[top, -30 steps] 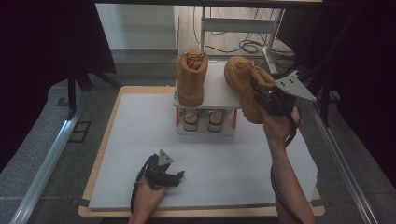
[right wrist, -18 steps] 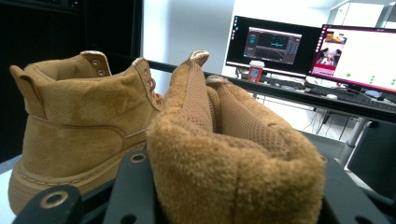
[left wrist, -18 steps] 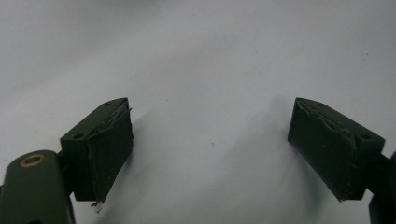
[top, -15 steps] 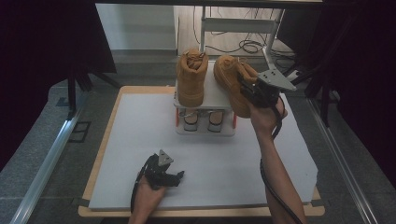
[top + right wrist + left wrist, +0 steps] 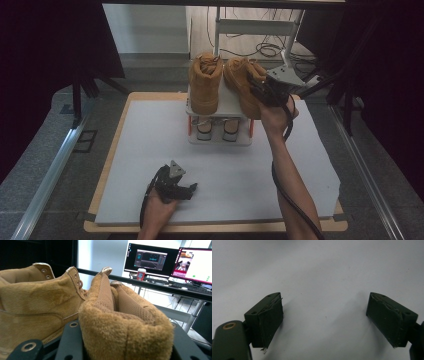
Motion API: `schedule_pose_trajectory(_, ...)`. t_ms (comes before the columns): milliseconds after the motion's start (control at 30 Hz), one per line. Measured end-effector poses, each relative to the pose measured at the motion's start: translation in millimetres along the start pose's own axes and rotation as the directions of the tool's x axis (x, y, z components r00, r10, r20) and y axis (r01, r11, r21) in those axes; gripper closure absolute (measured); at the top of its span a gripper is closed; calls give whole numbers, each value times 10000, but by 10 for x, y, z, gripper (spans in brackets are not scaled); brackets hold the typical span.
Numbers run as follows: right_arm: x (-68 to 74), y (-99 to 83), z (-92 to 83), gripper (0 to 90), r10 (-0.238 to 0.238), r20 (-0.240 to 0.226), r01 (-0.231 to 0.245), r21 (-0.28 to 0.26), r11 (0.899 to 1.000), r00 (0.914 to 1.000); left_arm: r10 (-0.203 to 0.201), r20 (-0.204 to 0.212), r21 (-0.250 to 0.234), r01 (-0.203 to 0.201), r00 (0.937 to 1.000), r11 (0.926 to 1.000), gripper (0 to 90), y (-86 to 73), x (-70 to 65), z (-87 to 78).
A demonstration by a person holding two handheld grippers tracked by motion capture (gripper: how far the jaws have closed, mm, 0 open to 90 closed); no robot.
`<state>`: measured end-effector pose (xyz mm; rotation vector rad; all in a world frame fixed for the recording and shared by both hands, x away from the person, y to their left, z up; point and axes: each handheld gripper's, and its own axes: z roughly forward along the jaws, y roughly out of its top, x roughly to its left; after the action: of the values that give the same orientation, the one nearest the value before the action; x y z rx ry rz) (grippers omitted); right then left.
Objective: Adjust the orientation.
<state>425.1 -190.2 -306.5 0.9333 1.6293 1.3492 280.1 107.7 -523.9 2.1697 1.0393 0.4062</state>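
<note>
Nearest: left gripper (image 5: 186, 189) rests low on the pale grey table mat (image 5: 150, 150), jaws spread wide w/ nothing between them, pads (image 5: 270, 322) just off the mat.

Farther: right gripper (image 5: 257, 90) is clamped on the padded heel collar of a tan suede lace-up boot (image 5: 245, 85); the collar is squeezed between the jaws (image 5: 125, 335). Boot hangs tilted over the right half of the small white two-tier shoe rack (image 5: 227, 102), just beside its twin tan boot (image 5: 205, 85) already standing there; pale shoes (image 5: 217, 129) sit on the lower tier.

To do it well, I'd say: level the sole first, line it up parallel w/ the twin, lower till flat, only then let go; rack is narrow, so a nudge could tip the twin.

Writing: monitors (image 5: 150, 258) at back are lit, text too small to read; no brand visible on the boots
</note>
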Motion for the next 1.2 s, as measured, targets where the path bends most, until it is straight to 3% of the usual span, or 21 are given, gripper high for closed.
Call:
schedule_pose_trajectory(467, 31, -29, 228, 543, 49, -113, -48, 101, 9999, 9999, 10, -12, 31, -10, 10000, 10000, 141, 1, -2, -3)
schedule_pose_trajectory(933, 46, -58, 242, 131, -221, -174, 229, 520, 9984, 9996, -2, -9, -10, 2, 10000, 10000, 143, -1, -4, -1)
schedule_pose_trajectory(1033, 30, -53, 222, 105, -313, -358, 339, 719, 9968, 9989, 2, -9, -12, -2, 10000, 10000, 143, -1, -4, -1)
schedule_pose_trajectory(1200, -16, -119, 138, 102, -63, -616, 109, 748, 9971, 9981, 4, -9, -8, -4, 10000, 10000, 143, 0, -4, -1)
